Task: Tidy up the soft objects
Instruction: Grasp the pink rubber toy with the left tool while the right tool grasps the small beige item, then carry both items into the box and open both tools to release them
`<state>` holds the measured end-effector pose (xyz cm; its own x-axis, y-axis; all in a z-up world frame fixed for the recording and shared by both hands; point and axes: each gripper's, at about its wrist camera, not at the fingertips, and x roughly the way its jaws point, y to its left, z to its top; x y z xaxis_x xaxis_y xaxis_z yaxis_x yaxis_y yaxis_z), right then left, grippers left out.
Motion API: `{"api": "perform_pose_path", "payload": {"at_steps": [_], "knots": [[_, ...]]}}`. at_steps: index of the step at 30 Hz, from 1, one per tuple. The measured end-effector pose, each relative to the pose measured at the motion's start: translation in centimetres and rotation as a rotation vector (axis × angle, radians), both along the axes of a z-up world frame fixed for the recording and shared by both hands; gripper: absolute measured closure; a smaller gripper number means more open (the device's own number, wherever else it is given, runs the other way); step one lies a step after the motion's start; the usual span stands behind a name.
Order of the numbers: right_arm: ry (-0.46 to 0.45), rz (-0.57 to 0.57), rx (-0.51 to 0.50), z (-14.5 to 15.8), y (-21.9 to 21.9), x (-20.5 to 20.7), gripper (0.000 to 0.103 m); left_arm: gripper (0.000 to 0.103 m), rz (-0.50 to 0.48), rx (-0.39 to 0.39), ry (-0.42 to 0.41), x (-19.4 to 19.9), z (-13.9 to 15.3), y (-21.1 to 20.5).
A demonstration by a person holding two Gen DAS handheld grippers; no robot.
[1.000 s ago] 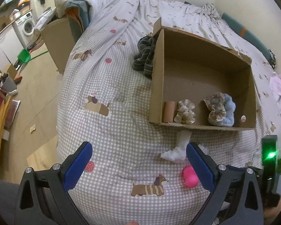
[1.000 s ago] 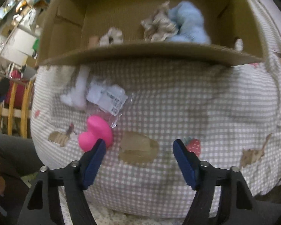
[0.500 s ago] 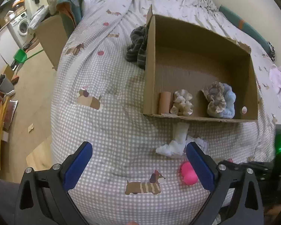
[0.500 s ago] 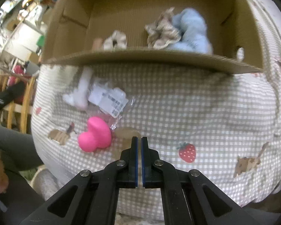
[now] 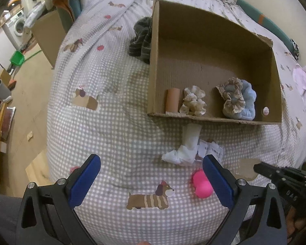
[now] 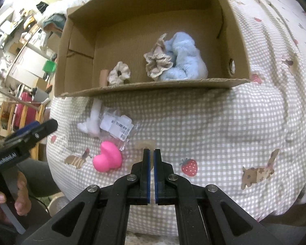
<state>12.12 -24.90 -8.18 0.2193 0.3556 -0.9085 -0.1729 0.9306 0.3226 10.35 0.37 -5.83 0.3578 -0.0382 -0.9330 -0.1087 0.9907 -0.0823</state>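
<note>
A cardboard box (image 5: 155,61) (image 6: 79,40) lies on the checked bedspread. Inside it are a blue fluffy item (image 5: 247,100) (image 6: 185,59), a beige frilly scrunchie (image 5: 231,96) (image 6: 157,61), a cream scrunchie (image 5: 193,102) (image 6: 119,74) and a tan roll (image 5: 172,100). In front of the box lie a white cloth (image 5: 185,151) (image 6: 91,122), a plastic packet with a label (image 6: 118,126) and a pink soft toy (image 5: 202,185) (image 6: 107,157). My left gripper (image 5: 152,181) is open and empty, above the bedspread, left of the toy. My right gripper (image 6: 152,159) is shut and empty, right of the toy.
A dark striped cloth (image 5: 141,38) lies against the box's left wall. A pink garment (image 5: 304,85) lies at the right. The bed edge drops to the floor on the left, with a second cardboard box (image 5: 49,36) and a washing machine (image 5: 18,28) beyond.
My right gripper has closed on nothing and drawn back from the bed. My left gripper has risen a little and stays open. The objects have not moved.
</note>
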Motion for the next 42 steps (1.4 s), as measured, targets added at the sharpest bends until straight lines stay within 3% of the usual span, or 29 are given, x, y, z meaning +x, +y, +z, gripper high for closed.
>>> {"api": "perform_pose_path", "payload": {"at_steps": [5,8,10,15,17,23,36,38,42], "knots": [[-0.032,-0.024,0.023,1.3,-0.9,-0.7,0.099,0.004,-0.047,-0.073,0.080,-0.4,-2.1,-1.6],[-0.046,-0.043,0.032,1.9,-1.6,-1.0,0.099,0.010,-0.104,-0.101,0.130,-0.5,-3.7,-3.8],[-0.053,-0.055,0.030,2.0,-2.0,-1.3,0.099,0.019,-0.147,-0.136,0.165,-0.4,-4.7,-5.3],[-0.056,-0.078,0.022,2.1,-2.9,-1.7,0.099,0.071,-0.240,-0.148,0.238,0.0,-6.9,-7.9],[-0.060,-0.082,0.021,2.1,-3.1,-1.9,0.099,0.078,-0.254,-0.155,0.220,0.0,-6.8,-7.9],[-0.067,-0.089,0.034,2.2,-3.4,-1.8,0.099,0.078,-0.212,-0.181,0.213,-0.5,-5.7,-6.0],[-0.087,-0.046,0.075,3.2,-1.5,-1.5,0.099,0.079,-0.079,-0.079,0.110,-2.8,-2.1,-0.6],[-0.093,-0.034,0.103,3.6,-1.1,-1.7,0.099,0.079,-0.049,-0.114,0.104,-2.8,-1.3,0.2],[-0.142,-0.008,0.139,5.1,-0.2,-2.1,0.099,0.079,-0.037,-0.083,0.009,-2.4,2.0,0.7]]}}
